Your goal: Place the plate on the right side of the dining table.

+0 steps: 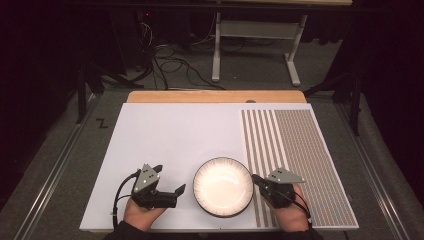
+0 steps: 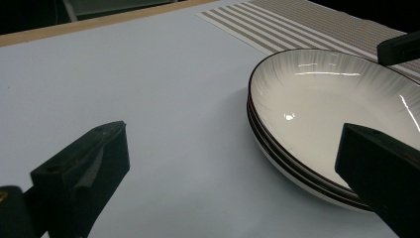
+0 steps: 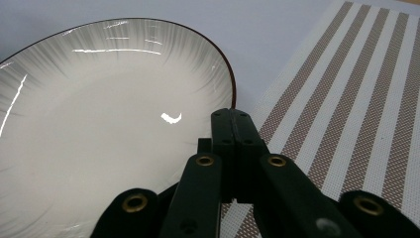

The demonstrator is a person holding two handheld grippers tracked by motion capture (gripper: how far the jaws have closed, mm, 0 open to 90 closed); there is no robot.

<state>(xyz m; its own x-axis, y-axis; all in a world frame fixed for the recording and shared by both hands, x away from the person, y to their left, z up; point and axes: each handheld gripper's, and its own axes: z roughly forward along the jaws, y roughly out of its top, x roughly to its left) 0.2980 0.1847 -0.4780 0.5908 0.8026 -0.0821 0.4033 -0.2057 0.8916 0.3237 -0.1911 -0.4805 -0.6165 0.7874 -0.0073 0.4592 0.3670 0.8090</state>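
- Stack of white plates (image 1: 223, 186) sits near the front edge of the white mat (image 1: 170, 145), between both grippers. Left gripper view shows at least two, maybe three, nested rims (image 2: 297, 171).
- Left gripper (image 1: 172, 194): jaws spread wide, nothing between them, aimed at the stack's left side, just beside it, not touching.
- Right gripper (image 1: 256, 180): jaws pressed together, empty, tip at the right rim of the top plate (image 3: 99, 124); can't tell if it touches.
- Progress, my read: very early. Stack looks undisturbed, nothing lifted or separated. Everything is left: get a grip on a rim, lift, place.
- Surface: flat white mat, right part printed with brown stripes and a fine dotted pattern (image 1: 300, 150); wooden table edge (image 1: 215, 96) at the far side.
- Room: dark, grey carpet, cables on the floor (image 1: 170, 65), a white desk frame (image 1: 255, 45) behind.
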